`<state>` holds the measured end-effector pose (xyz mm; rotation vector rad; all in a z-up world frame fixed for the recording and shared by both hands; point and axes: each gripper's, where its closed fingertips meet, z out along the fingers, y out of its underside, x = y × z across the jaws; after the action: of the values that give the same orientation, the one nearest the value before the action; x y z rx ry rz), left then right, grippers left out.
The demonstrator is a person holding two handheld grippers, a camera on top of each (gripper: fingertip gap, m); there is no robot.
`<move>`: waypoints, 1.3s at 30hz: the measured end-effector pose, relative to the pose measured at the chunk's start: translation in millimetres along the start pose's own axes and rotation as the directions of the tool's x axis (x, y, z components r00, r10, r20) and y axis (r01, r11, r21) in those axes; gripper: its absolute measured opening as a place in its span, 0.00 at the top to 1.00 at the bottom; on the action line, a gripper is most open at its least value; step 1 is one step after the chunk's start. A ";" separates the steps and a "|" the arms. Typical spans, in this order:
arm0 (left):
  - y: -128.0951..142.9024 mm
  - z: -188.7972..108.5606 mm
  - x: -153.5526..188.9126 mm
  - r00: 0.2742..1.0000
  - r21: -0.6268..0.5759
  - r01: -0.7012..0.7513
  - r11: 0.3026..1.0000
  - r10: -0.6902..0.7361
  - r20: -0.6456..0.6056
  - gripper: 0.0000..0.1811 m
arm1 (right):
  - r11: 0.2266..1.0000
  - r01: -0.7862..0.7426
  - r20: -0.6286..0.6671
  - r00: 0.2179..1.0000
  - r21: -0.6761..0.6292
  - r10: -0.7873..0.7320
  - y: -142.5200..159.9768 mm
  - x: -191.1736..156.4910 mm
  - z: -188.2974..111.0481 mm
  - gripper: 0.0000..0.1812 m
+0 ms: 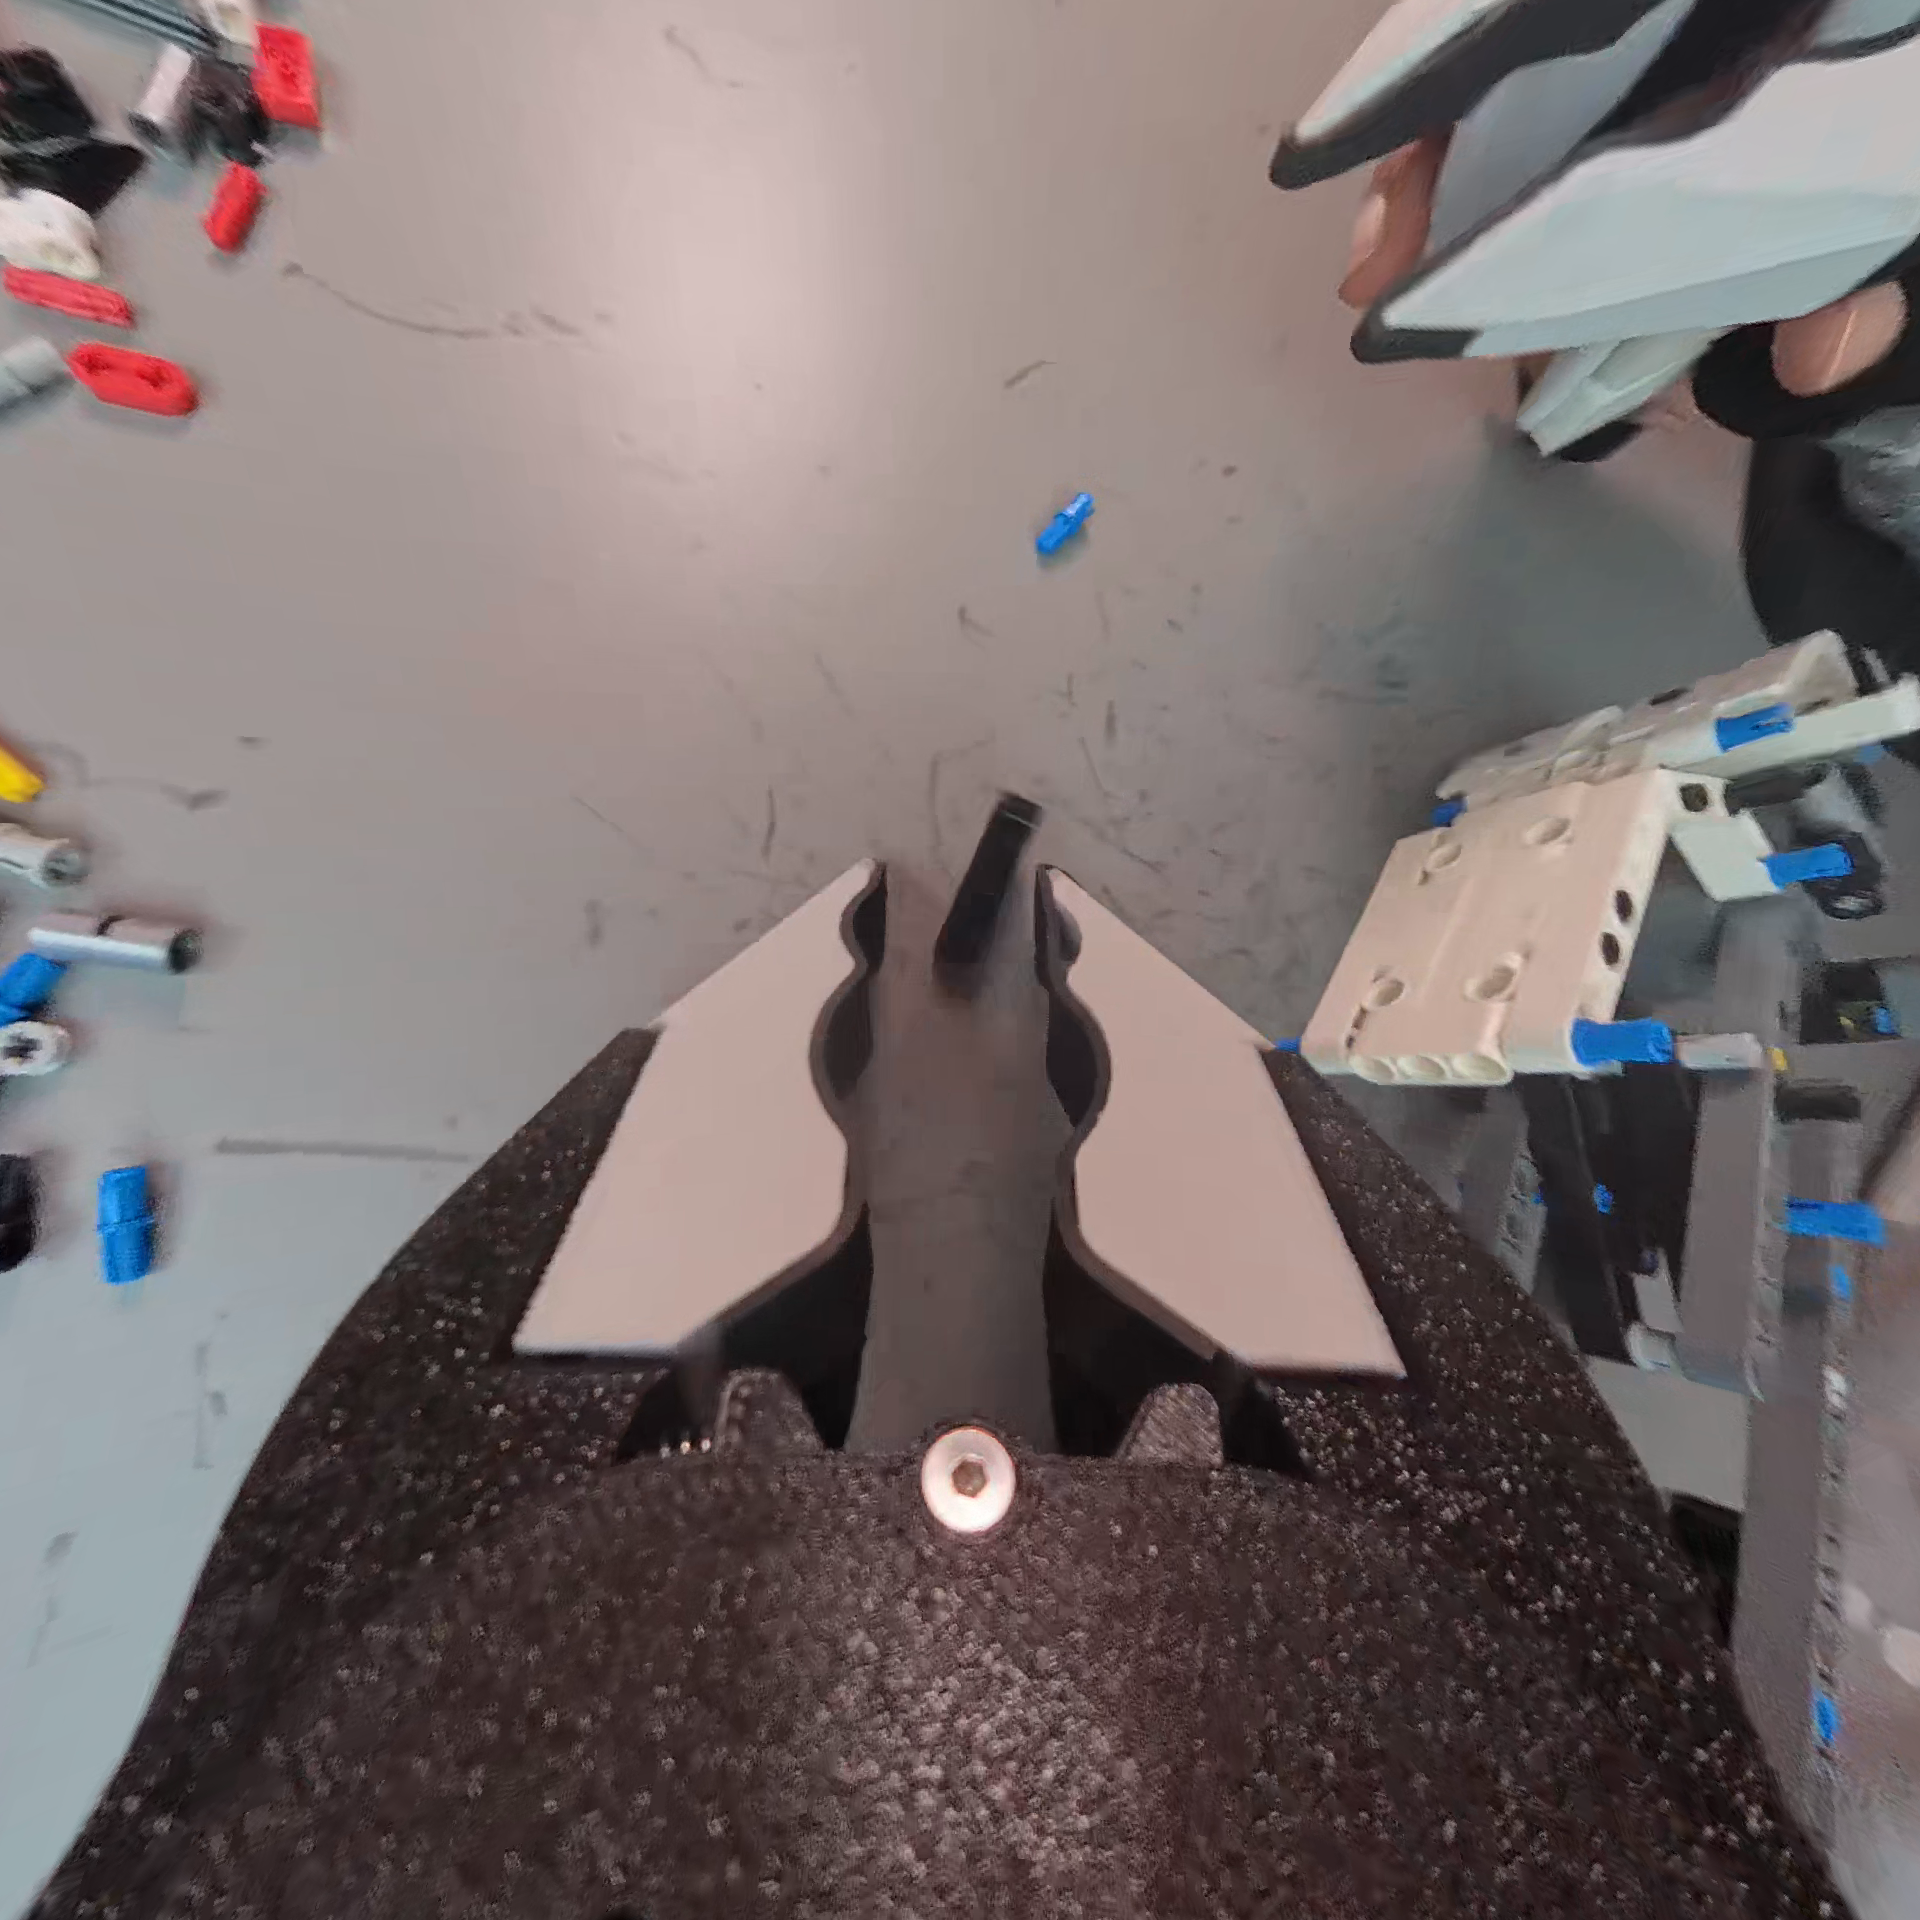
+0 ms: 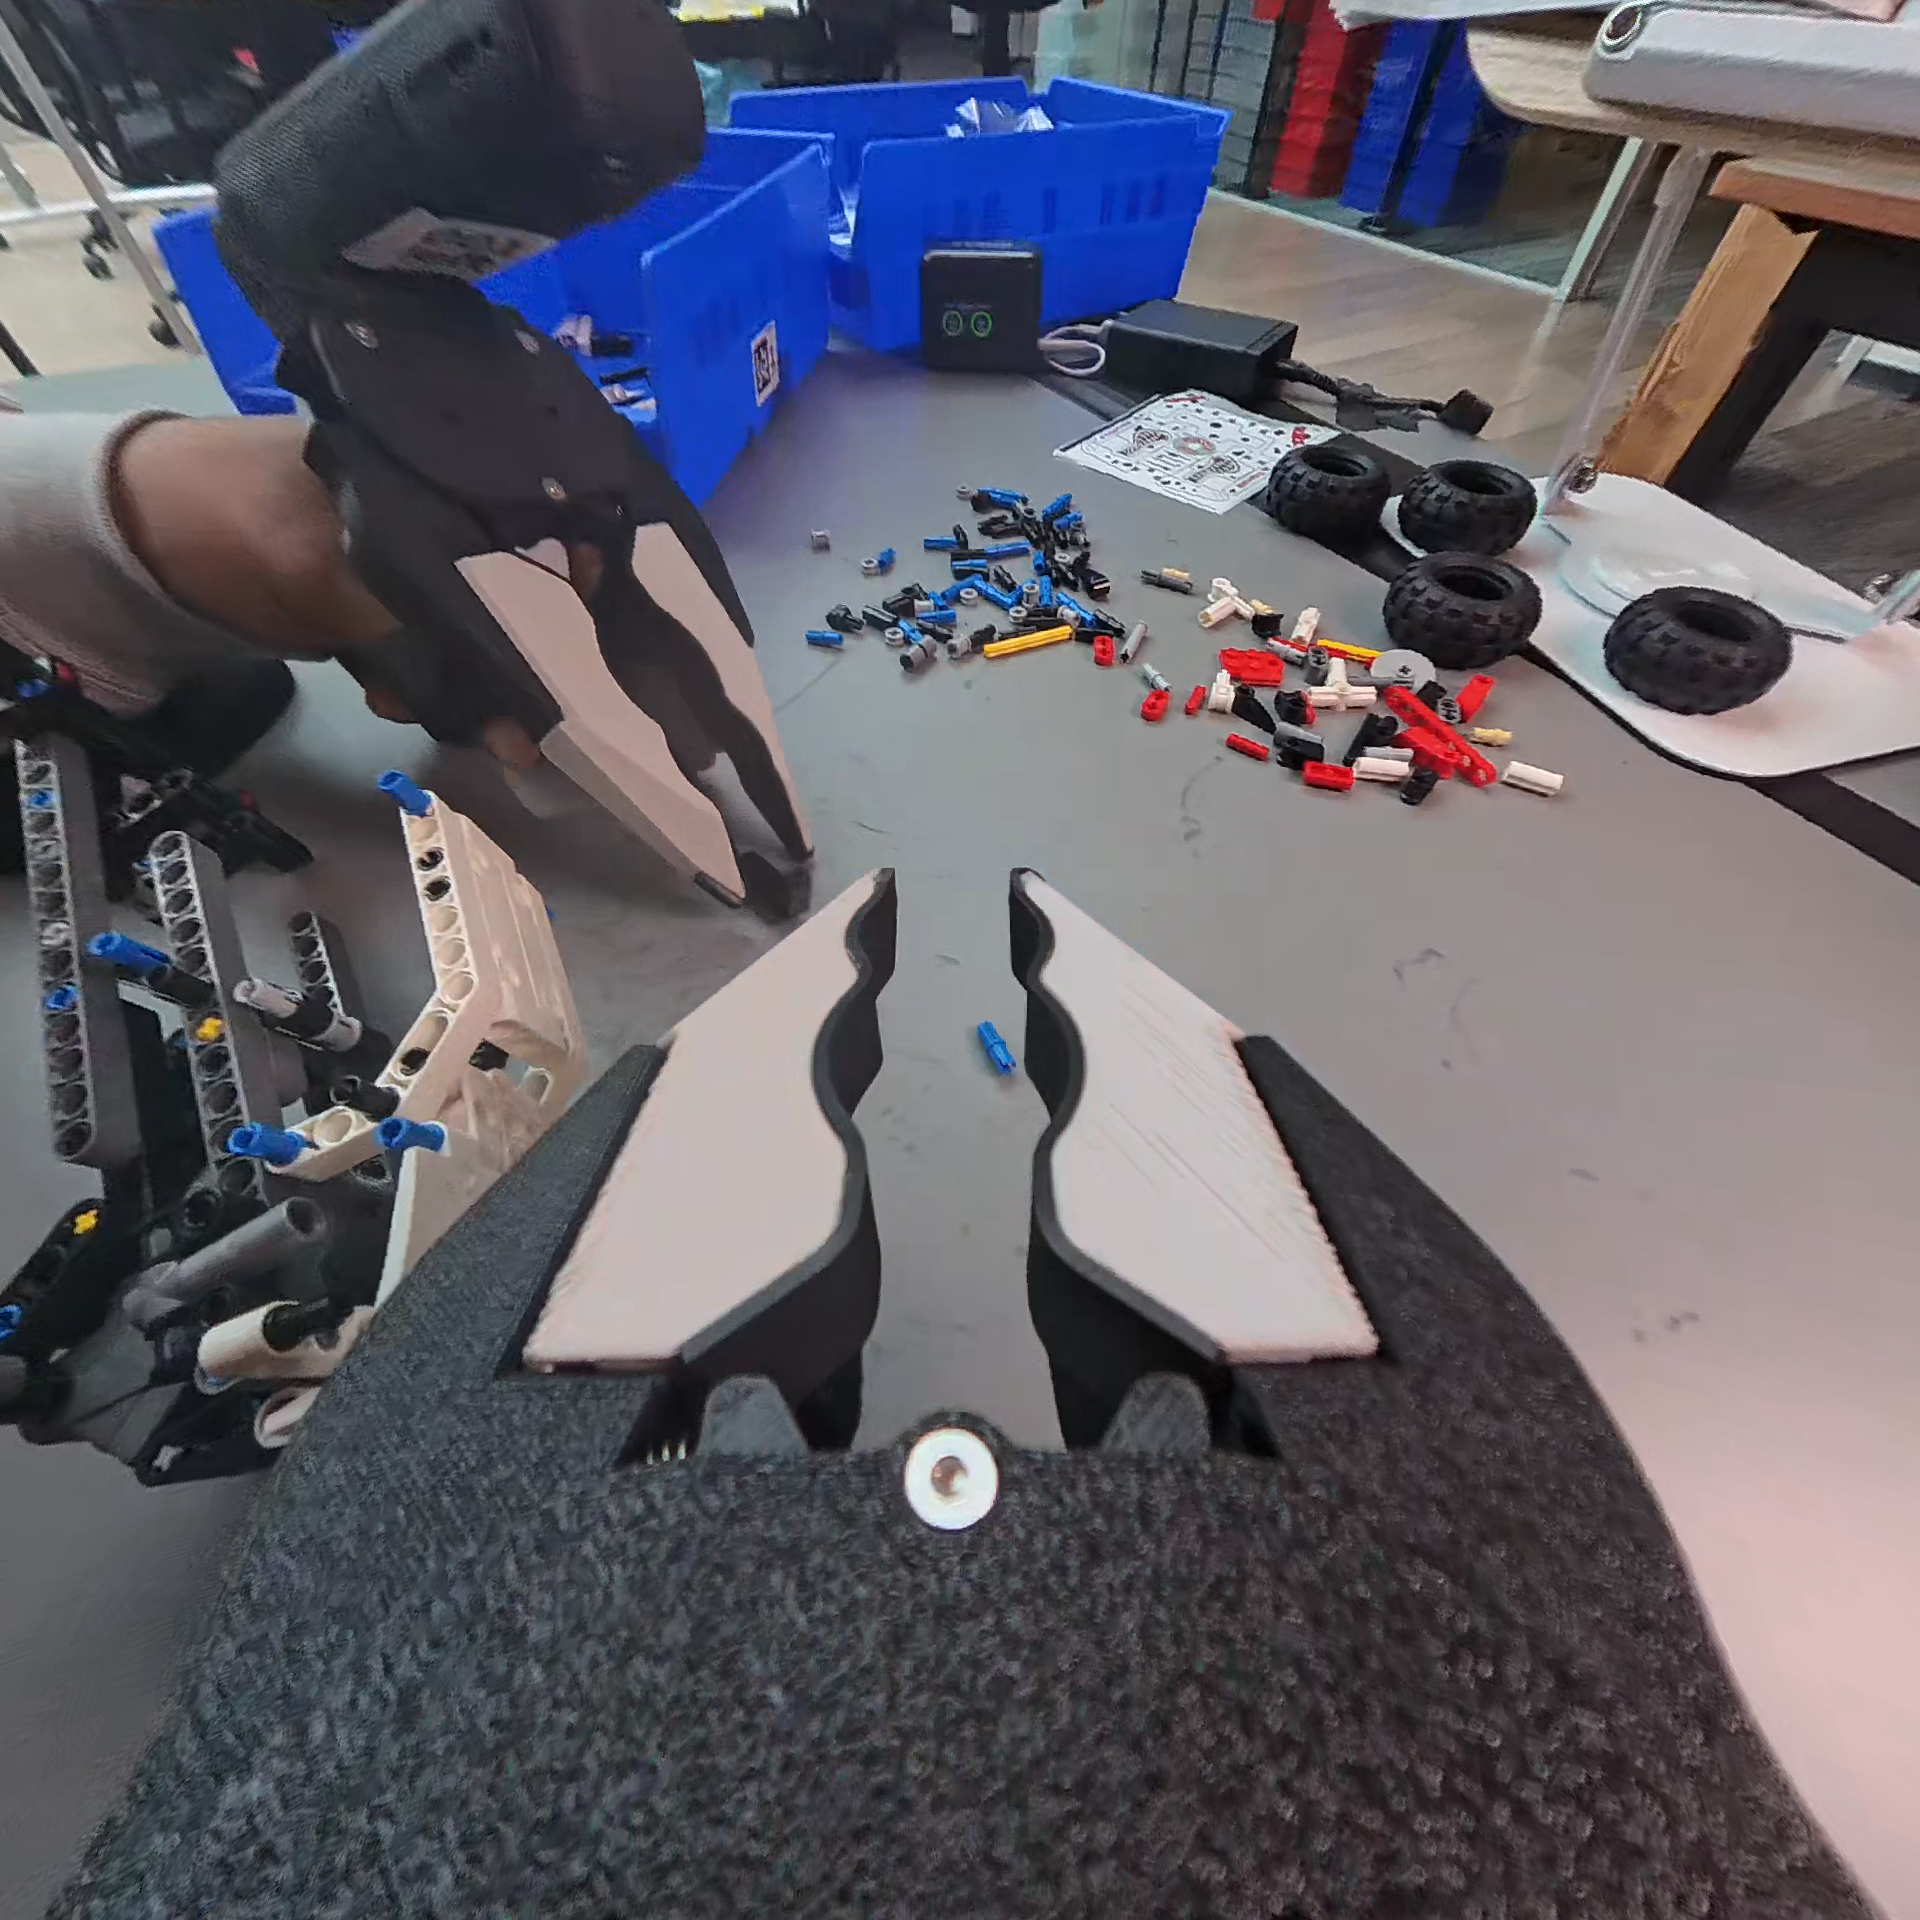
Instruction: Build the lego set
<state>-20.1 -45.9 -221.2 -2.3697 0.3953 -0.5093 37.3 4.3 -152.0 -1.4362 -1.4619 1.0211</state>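
My left gripper (image 1: pixel 961 868) is open, tips low at the grey table (image 1: pixel 623 623). A small black pin (image 1: pixel 985 888) lies tilted between its fingertips, not clamped. It also shows in the right wrist view (image 2: pixel 764 878), held by a hand. My right gripper (image 2: pixel 954 894) is open and empty above the table, with a loose blue pin (image 2: pixel 995 1046) on the table between its fingers. That blue pin (image 1: pixel 1065 523) lies ahead of the left gripper. The partly built lego model, white panels (image 2: pixel 488 966) on grey beams (image 2: pixel 62 935), stands left of the right gripper and right of the left one (image 1: pixel 1496 935).
Loose black and blue pins (image 2: pixel 997 592) and red and white parts (image 2: pixel 1351 717) lie ahead on the table. Several black tyres (image 2: pixel 1465 608), a sticker sheet (image 2: pixel 1184 447), blue bins (image 2: pixel 727 260) and a black box (image 2: pixel 980 301) stand behind. More parts (image 1: pixel 125 374) lie at the left. My right fingertips sit around 11 cm from my left ones.
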 end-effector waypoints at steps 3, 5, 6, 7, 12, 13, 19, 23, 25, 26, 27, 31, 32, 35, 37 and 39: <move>-10.8 -4.3 -22.9 0.978 0.045 -0.070 0.997 0.059 0.198 0.79 | 0.999 0.030 -0.042 0.999 -0.026 -0.031 4.8 3.4 1.8 0.87; -15.2 -7.9 -33.5 0.953 0.055 -0.114 0.992 0.093 0.289 0.78 | 0.999 0.027 -0.053 0.998 -0.029 -0.029 5.4 4.7 2.1 0.86; -17.1 -9.8 -37.6 0.942 0.064 -0.128 0.990 0.101 0.321 0.77 | 0.999 0.021 -0.059 0.998 -0.029 -0.023 5.8 5.9 2.2 0.86; -18.9 -12.2 -41.5 0.931 0.072 -0.139 0.988 0.106 0.349 0.77 | 1.000 0.016 -0.065 0.998 -0.027 -0.018 5.8 7.0 2.2 0.86; -27.8 -26.7 -54.4 0.891 0.118 -0.174 0.978 0.105 0.442 0.75 | 1.000 0.012 -0.111 0.994 -0.026 -0.015 7.2 15.4 1.0 0.85; -29.5 -29.9 -56.4 0.882 0.125 -0.184 0.975 0.107 0.459 0.75 | 1.000 0.014 -0.122 0.992 -0.026 -0.017 7.5 17.2 0.8 0.85; -42.4 -49.7 -61.1 0.840 0.187 -0.243 0.952 0.110 0.531 0.73 | 0.999 0.036 -0.188 0.981 -0.028 -0.040 7.9 24.9 0.9 0.81; -55.1 -79.1 -58.0 0.808 0.266 -0.288 0.920 0.084 0.584 0.72 | 0.998 0.060 -0.276 0.959 -0.025 -0.065 -2.0 34.3 -8.7 0.75; -57.8 -105.0 -47.0 0.816 0.338 -0.265 0.903 0.023 0.578 0.73 | 0.999 0.048 -0.306 0.951 -0.016 -0.051 -11.7 29.3 -22.7 0.72; -56.0 -118.2 -38.6 0.830 0.380 -0.241 0.893 -0.013 0.558 0.74 | 0.999 0.037 -0.319 0.947 -0.029 -0.044 -12.6 23.8 -31.2 0.71; -51.1 -129.4 -29.4 0.848 0.414 -0.209 0.886 -0.047 0.528 0.74 | 0.998 0.027 -0.333 0.942 -0.049 -0.041 -10.8 16.9 -40.1 0.69; -12.2 -161.0 2.3 0.862 0.476 -0.137 0.869 -0.133 0.489 0.72 | 0.999 -0.010 -0.387 0.922 -0.049 -0.010 -4.0 -20.9 -80.2 0.65; -0.7 -163.3 10.6 0.866 0.485 -0.118 0.867 -0.150 0.478 0.70 | 0.999 -0.029 -0.398 0.917 -0.035 0.013 -1.9 -30.2 -89.4 0.64; 28.6 -165.3 35.4 0.871 0.502 -0.089 0.860 -0.177 0.458 0.64 | 0.996 -0.086 -0.418 0.906 -0.008 0.075 8.0 -56.4 -111.1 0.58; 43.6 -166.3 48.7 0.867 0.504 -0.089 0.859 -0.182 0.464 0.59 | 0.994 -0.107 -0.427 0.898 0.018 0.105 12.8 -70.1 -121.8 0.57; 55.2 -167.1 58.5 0.861 0.509 -0.086 0.857 -0.193 0.470 0.55 | 0.992 -0.124 -0.423 0.897 0.040 0.129 17.4 -81.6 -128.9 0.56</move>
<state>-53.1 -202.1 -126.8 -1.8844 -0.0603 0.0160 165.2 -77.0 -127.5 -1.6397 -1.0538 0.7273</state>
